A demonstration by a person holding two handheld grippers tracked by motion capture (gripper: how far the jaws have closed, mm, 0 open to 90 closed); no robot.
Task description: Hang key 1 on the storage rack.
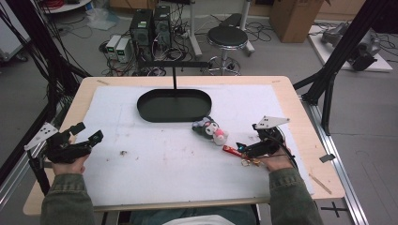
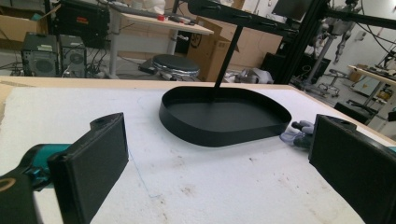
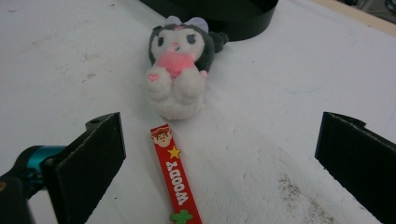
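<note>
From above, the left gripper (image 1: 89,132) hovered released at the table's (image 1: 281,89) left edge, its own view faced the black tray (image 2: 219,116), and the right gripper (image 3: 219,154), jaws spread, framed the plush toy (image 3: 177,70) and red tag (image 3: 176,179).

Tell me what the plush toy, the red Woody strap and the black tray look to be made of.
Plush toy: soft fleecy fabric, fuzzy white and dark pile, likely stuffed.
Red strap: probably moulded rubber or soft PVC, going by its raised coloured lettering and smooth matte face.
Black tray: thin rigid sheet, likely painted metal, possibly plastic; satin black with a crisp upright rim.
</note>
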